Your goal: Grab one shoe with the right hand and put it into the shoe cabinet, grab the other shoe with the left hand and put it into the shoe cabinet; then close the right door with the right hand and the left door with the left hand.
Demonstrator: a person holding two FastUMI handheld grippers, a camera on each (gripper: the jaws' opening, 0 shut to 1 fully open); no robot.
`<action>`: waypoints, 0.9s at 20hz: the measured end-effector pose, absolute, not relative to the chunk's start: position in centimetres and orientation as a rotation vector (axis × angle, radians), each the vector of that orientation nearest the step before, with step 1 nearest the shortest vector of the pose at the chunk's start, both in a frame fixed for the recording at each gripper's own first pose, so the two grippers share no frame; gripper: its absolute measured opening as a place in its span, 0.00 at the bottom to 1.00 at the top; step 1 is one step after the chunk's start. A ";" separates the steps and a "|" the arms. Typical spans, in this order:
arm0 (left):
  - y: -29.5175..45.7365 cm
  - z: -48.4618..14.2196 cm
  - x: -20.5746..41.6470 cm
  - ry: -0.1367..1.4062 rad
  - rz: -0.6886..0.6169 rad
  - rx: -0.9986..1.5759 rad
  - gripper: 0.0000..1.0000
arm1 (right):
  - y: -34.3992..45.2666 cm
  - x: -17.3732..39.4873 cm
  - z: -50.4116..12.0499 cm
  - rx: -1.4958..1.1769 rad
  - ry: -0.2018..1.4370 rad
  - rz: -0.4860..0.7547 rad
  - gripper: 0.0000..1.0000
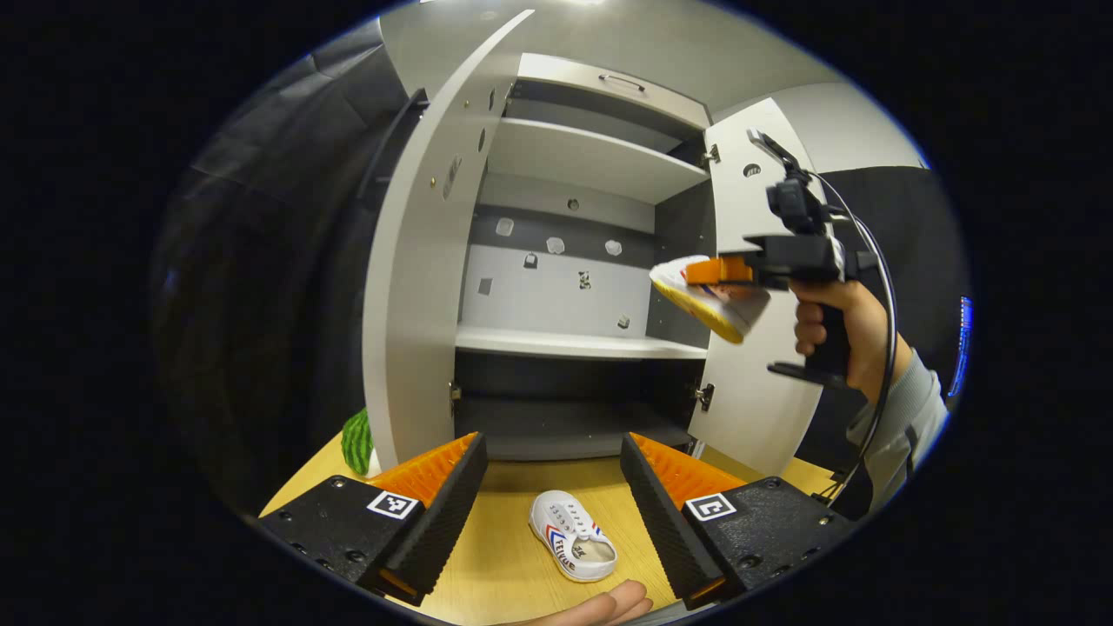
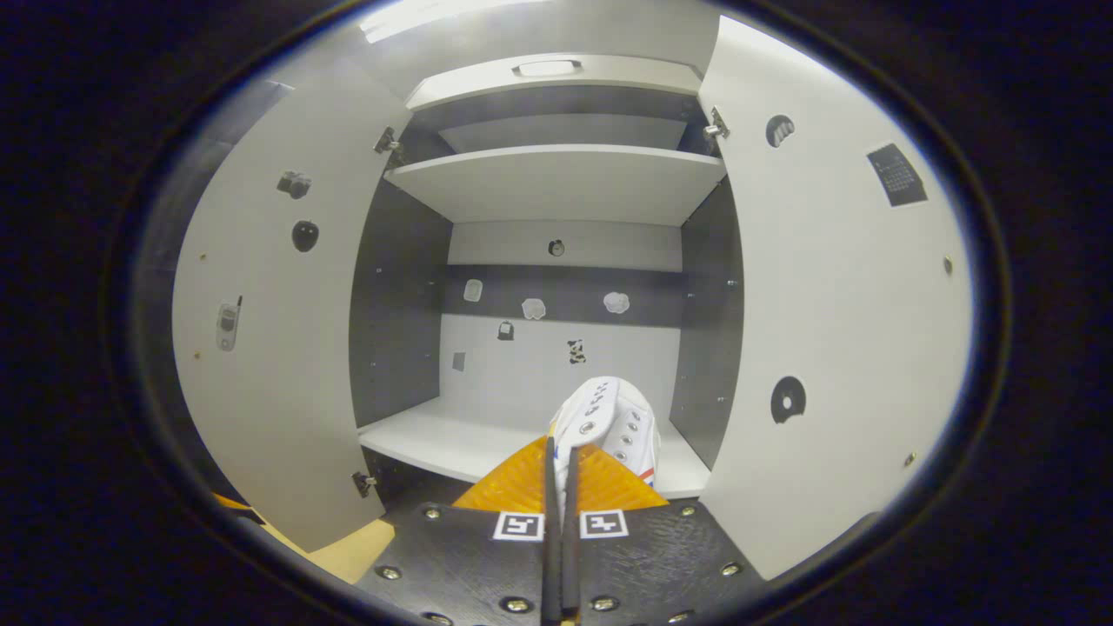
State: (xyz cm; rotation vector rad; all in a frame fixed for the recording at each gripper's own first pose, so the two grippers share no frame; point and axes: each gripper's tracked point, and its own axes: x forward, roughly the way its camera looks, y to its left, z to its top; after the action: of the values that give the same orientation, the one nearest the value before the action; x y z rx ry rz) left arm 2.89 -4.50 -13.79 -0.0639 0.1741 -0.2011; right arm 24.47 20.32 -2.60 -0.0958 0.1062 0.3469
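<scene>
A white shoe [image 1: 574, 546] with red and blue stripes lies on the wooden table [image 1: 496, 574], between and just ahead of my left gripper [image 1: 551, 452], which stands open above it. My right gripper [image 2: 563, 452] is shut on the other white shoe [image 2: 609, 417], pinching its edge. In the left gripper view that shoe [image 1: 709, 300] hangs tilted, sole down-left, in front of the cabinet's right door [image 1: 756, 382], held up by the right gripper [image 1: 717, 271]. The shoe cabinet [image 1: 574, 261] stands open with both doors swung out, and its middle shelf [image 2: 452, 443] is bare.
The left door [image 1: 426, 261] juts toward me on the left. A green watermelon-like ball [image 1: 356, 441] sits on the table behind that door. A hand and grey sleeve [image 1: 896, 400] hold the right gripper. Fingertips [image 1: 609, 606] show at the table's near edge. Small stickers dot the cabinet's back wall.
</scene>
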 end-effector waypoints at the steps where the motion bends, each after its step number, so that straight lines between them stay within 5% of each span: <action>1: -4.7 -14.1 3.1 0.184 -0.201 -0.067 0.96 | 20.8 25.9 -2.6 -0.103 0.120 0.352 0.01; 10: -4.4 -14.7 6.1 0.164 -0.186 -0.060 0.96 | 20.9 38.4 -8.3 -0.150 0.253 0.310 0.01; 18: -5.1 -17.7 8.4 0.196 -0.198 -0.006 0.96 | 21.3 43.4 -11.3 -0.237 0.310 0.328 0.02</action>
State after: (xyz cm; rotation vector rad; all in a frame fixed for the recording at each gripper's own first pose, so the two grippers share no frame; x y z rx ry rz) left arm 8.44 -5.11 -17.66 -0.0061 0.1959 -0.1981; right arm 43.40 21.31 -11.32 -0.2373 0.3102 0.3281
